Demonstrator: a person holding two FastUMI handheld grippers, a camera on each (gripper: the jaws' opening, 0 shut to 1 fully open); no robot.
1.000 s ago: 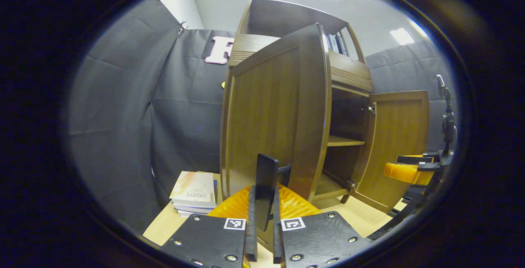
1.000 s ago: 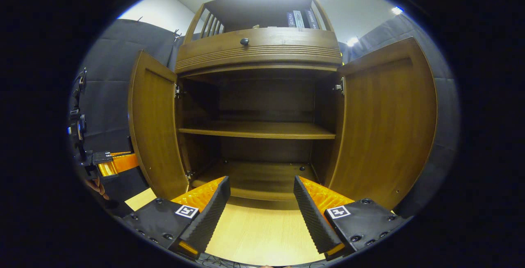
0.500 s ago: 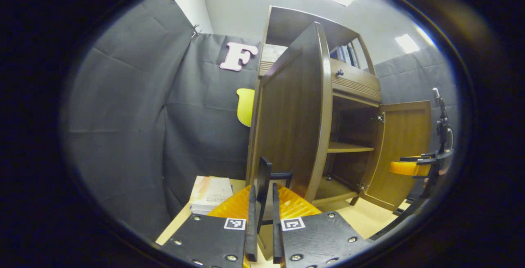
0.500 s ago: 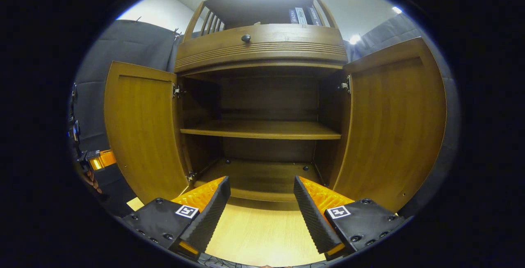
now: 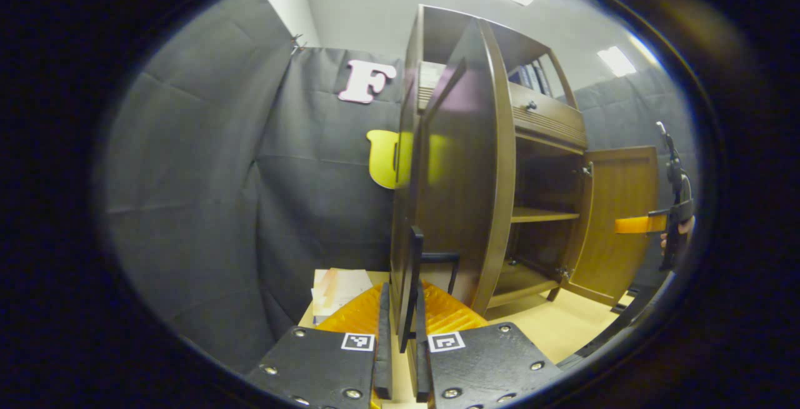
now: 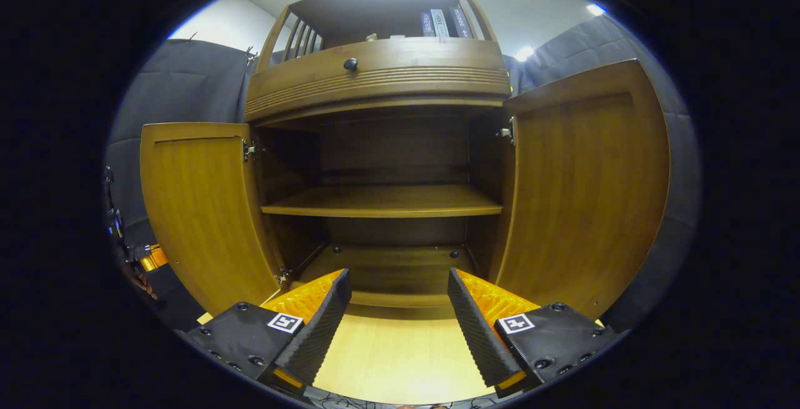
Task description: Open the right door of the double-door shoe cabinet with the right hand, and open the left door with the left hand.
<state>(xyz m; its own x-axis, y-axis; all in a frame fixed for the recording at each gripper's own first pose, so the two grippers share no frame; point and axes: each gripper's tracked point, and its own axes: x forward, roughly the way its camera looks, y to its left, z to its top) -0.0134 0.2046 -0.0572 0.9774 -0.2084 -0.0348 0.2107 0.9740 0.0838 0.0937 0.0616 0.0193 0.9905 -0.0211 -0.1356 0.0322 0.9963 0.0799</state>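
The brown wooden shoe cabinet [image 6: 375, 77] stands with both doors swung wide. In the right gripper view the left door [image 6: 200, 209] and the right door [image 6: 587, 184] flank the bare inner shelf [image 6: 381, 199]. My right gripper [image 6: 399, 277] is open in front of the cabinet's bottom edge, holding nothing. In the left gripper view the left door [image 5: 462, 165] is seen nearly edge-on, and my left gripper [image 5: 400, 290] is shut on its black handle [image 5: 412, 265]. The right door [image 5: 619, 209] stands open beyond, with the right gripper [image 5: 637, 224] beside it. The left gripper [image 6: 147, 257] peeks out behind the left door.
A stack of books [image 5: 337, 287] lies on the light wooden surface [image 6: 400, 353] left of the cabinet. A drawer with a dark knob [image 6: 350, 64] sits above the doors, and books [image 6: 440, 21] stand on the top shelf. Black cloth walls close in on both sides.
The left door has swung further open, pulled by my left gripper on its handle. The right gripper stays open and has shifted only slightly.
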